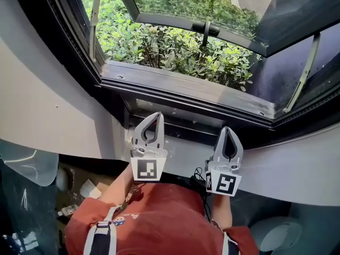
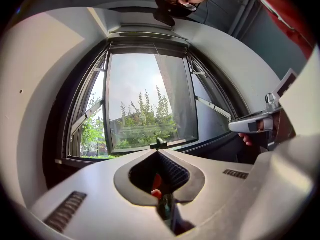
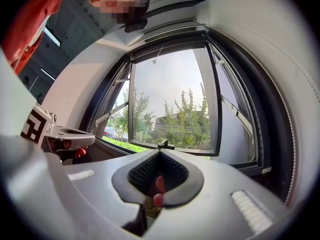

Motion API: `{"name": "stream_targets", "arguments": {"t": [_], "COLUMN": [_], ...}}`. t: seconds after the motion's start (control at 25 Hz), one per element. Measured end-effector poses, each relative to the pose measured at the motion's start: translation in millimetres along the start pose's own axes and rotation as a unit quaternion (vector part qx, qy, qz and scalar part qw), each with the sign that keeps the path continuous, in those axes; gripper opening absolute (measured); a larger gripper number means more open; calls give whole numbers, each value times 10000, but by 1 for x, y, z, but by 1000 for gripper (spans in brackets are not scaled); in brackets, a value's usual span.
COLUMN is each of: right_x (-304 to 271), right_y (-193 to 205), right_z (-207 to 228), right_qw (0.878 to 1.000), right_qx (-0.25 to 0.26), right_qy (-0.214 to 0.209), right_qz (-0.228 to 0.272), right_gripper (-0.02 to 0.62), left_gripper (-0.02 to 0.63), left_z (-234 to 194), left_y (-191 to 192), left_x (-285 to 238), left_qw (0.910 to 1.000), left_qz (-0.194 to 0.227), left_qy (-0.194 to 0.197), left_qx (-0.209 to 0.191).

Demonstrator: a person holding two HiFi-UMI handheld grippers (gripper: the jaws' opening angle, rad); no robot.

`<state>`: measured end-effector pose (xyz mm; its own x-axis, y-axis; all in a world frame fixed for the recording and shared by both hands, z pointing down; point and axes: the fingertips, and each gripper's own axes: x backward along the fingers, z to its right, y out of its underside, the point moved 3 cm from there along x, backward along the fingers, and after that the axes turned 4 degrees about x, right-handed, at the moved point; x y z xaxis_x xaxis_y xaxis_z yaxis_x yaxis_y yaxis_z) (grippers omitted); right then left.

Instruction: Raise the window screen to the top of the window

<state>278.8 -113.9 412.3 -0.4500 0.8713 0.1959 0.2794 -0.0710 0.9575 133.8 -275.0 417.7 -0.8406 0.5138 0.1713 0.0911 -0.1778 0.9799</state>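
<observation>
The window (image 1: 186, 89) stands in a dark frame with its glass sash (image 1: 196, 23) swung outward. No mesh shows across the opening. A pale housing (image 2: 147, 35) runs along the frame's top, and a thin cord (image 3: 159, 54) hangs from it. A grey bar (image 1: 180, 113) lies along the frame's bottom. My left gripper (image 1: 159, 115) points at that bar, shut with nothing in it. My right gripper (image 1: 227, 129) is beside it, a little nearer me, also shut and empty. Each gripper view shows its own closed tips (image 2: 158, 152) (image 3: 159, 152) below the sash handle.
Green bushes (image 1: 175, 47) fill the ground outside. Metal stays (image 1: 303, 73) hold the sash at both sides. A curved white wall (image 1: 48, 105) flanks the window. Small clutter (image 1: 79, 190) lies on the floor at lower left.
</observation>
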Motion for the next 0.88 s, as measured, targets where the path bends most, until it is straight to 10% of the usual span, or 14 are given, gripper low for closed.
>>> {"name": "stream_targets", "arguments": {"t": [0.88], "right_x": [-3], "right_y": [1], "right_z": [5], "right_qw": [9999], "right_qx": [130], "right_qy": [94], "right_qz": [-42], "right_gripper": [11], "left_gripper": [6], "left_z": [-8], "left_y": [-2], "left_x": [-7], "left_qw": [9989], "left_qz": [-16], "left_qy": [-93], "left_qx": [449]}}
